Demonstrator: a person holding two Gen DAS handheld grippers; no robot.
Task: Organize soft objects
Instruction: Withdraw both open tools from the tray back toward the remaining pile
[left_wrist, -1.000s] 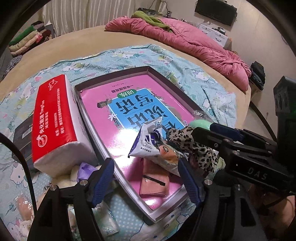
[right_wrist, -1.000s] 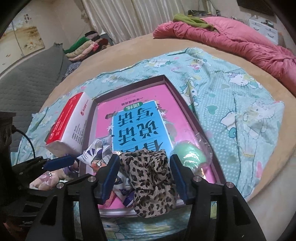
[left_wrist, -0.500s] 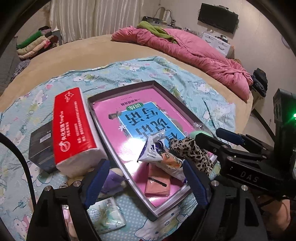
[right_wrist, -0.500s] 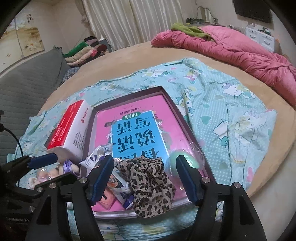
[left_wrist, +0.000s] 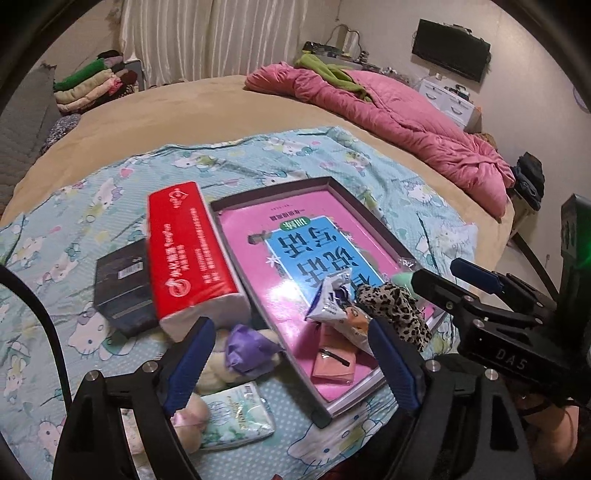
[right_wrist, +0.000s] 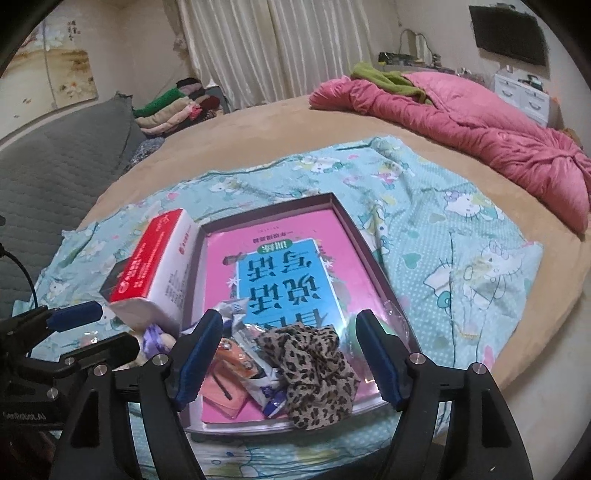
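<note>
Shallow box (right_wrist: 364, 243) with pink printed lining sits on a teal cartoon sheet (right_wrist: 461, 258) spread over the bed.

Soft items piled at the box's near end: leopard-print scrunchie (right_wrist: 314, 365), crinkled snack packet (right_wrist: 258, 376), flat pink pouch (right_wrist: 221, 397). A pale green item (left_wrist: 400, 278) in clear wrap lies beside the scrunchie, mostly hidden.

Right gripper (right_wrist: 291, 360): jaws wide, just been opening, holding nothing; the scrunchie lies loose below and between the blue fingers.

Left gripper (left_wrist: 291, 363): jaws wide, just been opening, nothing gripped.

Red tissue pack (left_wrist: 188, 254) lies along the box's left wall.

Left wrist view only: black packet (left_wrist: 120, 284) behind the tissue pack; white tissue packet (left_wrist: 240, 415) and a cream plush on the sheet.

Purple plush (left_wrist: 247, 349): plain in the left view, a sliver in the right.

Right wrist view only: the whole scrunchie, and a grey quilted cover (right_wrist: 55, 173) at left.
</note>
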